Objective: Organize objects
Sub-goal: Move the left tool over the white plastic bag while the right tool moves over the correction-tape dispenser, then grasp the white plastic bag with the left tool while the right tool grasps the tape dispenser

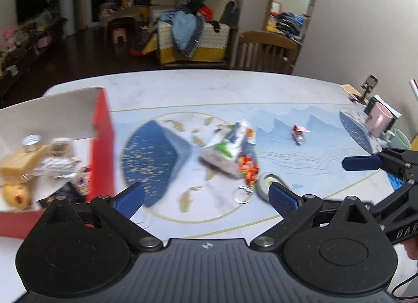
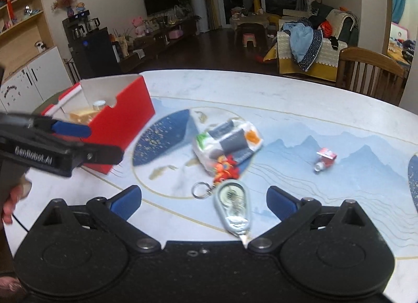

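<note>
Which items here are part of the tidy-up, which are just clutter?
Job:
- red cardboard box, already holding items
- white plastic snack packet
- orange-red keychain charm with metal ring
- grey teardrop-shaped correction tape
- small red-and-white toy scooter

Lying about:
- pink ceramic mug
- wooden chair

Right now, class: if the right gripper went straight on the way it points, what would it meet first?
Most likely the clear tape dispenser, lying on the table between the right gripper's open jaws. The key ring sits just beside it, so depth leaves some doubt.
</note>
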Demonstrator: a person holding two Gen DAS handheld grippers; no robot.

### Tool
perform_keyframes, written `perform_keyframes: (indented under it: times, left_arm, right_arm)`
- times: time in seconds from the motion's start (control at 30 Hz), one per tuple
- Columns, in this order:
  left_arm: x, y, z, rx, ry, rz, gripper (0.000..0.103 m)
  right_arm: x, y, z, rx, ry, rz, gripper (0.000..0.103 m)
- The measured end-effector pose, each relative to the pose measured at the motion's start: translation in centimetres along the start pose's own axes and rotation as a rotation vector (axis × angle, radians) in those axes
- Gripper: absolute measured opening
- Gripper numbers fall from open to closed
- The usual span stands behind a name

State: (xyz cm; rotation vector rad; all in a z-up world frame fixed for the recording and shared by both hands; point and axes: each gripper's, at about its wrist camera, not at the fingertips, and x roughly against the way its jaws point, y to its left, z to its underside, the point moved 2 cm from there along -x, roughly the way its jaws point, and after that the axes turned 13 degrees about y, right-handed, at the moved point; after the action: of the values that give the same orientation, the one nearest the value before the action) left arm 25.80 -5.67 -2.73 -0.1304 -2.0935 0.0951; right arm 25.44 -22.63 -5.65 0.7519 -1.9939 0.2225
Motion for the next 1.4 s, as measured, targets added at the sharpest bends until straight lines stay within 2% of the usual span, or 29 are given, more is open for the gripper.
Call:
perform_keyframes:
  times: [0.2, 0.43, 0.53, 0.7, 1.0, 1.2, 1.4]
  left_arm:
    - [-3.2, -2.3, -2.3, -0.056, 0.042, 0.006, 0.102]
    - [-7.2, -4.6, -5.5, -0.128, 0.090, 0.027, 0.102]
    - [-9.3, -5.1, -6.8, -0.179, 0.123, -0.013, 0.102]
    - [-12.6, -5.4, -8.7, -0.242, 0.192, -0.030, 0.102]
    - [-17.7, -5.8, -10.7, -0.289, 0.311, -0.030, 0.102]
    - [-19.6, -6.1, -11.8, -0.307, 0.331, -0.031, 0.102]
    - [-20.7, -5.4, -11.9, -0.254, 0.339, -0.004, 0.102]
  right_arm:
    - [-1.4, -1.0, 0.8, 0.047, 0.017, 0.032, 0.101]
    - [-3.6, -1.6, 1.3, 0.064, 0.052, 0.026, 0.097]
    - [-4.4, -1.9, 1.5, 0.068, 0.064, 0.033, 0.095]
    - [-6.3, -2.7, 1.9, 0.073, 0.114, 0.058, 0.090]
    - [-8.1, -2.9, 1.3, 0.076, 0.133, 0.050, 0.088]
    - [-9.1, -2.8, 1.1, 0.080, 0.142, 0.051, 0.084]
    - [-10.2, -3.3, 0.8, 0.071, 0.156, 0.054, 0.075]
